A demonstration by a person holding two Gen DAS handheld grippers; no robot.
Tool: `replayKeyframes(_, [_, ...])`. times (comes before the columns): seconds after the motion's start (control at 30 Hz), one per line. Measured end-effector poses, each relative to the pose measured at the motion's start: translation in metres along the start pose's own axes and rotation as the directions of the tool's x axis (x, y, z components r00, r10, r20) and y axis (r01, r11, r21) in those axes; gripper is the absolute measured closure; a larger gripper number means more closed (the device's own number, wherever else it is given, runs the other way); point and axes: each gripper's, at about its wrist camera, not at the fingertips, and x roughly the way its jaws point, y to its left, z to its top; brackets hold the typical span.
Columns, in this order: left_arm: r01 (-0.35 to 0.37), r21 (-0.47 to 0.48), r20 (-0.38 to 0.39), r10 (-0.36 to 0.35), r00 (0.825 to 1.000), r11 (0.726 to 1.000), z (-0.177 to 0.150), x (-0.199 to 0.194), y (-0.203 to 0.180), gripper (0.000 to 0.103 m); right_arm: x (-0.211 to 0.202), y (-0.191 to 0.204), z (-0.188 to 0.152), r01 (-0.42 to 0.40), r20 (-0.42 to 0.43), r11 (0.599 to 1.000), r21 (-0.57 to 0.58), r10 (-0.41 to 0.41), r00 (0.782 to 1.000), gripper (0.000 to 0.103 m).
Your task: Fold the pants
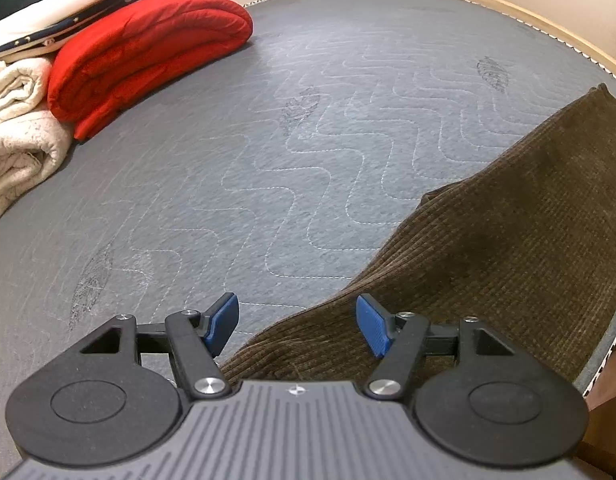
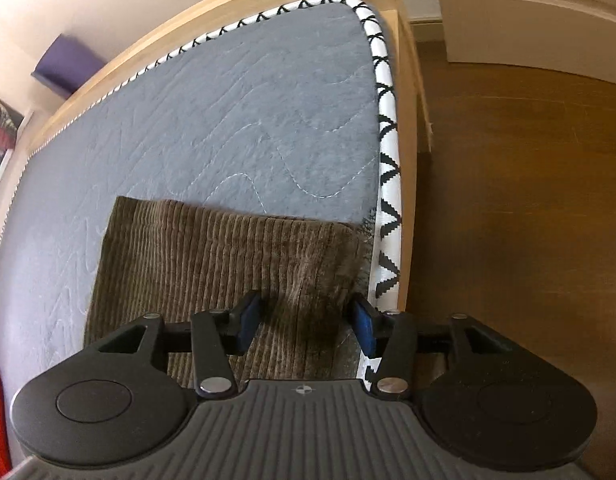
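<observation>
Brown corduroy pants point(image 1: 508, 232) lie flat on the grey quilted mattress point(image 1: 308, 140), running from the near edge to the far right. My left gripper point(image 1: 299, 324) hovers open above their left border, its blue pads point(image 1: 224, 320) wide apart and pressing on nothing. In the right wrist view the pants point(image 2: 196, 256) end in a straight hem, close to the mattress's right edge. My right gripper point(image 2: 306, 322) stands open low over that end. Cloth lies between its blue pads point(image 2: 248, 320), but they do not pinch it.
A folded red quilt point(image 1: 148, 52) and cream and white bedding point(image 1: 16, 128) are stacked at the far left of the mattress. A wooden bed frame point(image 2: 228, 4) and black-and-white piping point(image 2: 388, 168) border it. Brown wooden floor point(image 2: 528, 208) lies right of the bed.
</observation>
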Motion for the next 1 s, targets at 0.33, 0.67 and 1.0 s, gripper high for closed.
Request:
replayKeyframes(0.33, [0.006,-0.017,0.032,-0.006,0.999,1.0,0.005,-0.008,0.001,0.032,-0.052,0.027,-0.001,-0.138,0.14,0.987,-0.087,0.149,0.979,0.089])
replayKeyframes(0.67, [-0.007,-0.055,0.046,0.01,0.999,0.998,-0.007,-0.023,0.012,0.032,-0.217,0.161,-0.226,-0.104,0.151,0.359,-0.928,0.616,0.773,0.089])
replayKeyframes(1.0, [-0.014,-0.103,0.011,0.015,1.0,0.995,-0.036,-0.033,0.029,0.032,-0.193,0.094,-0.554,-0.291,-0.444,-0.491,-0.821,0.229,0.866,0.077])
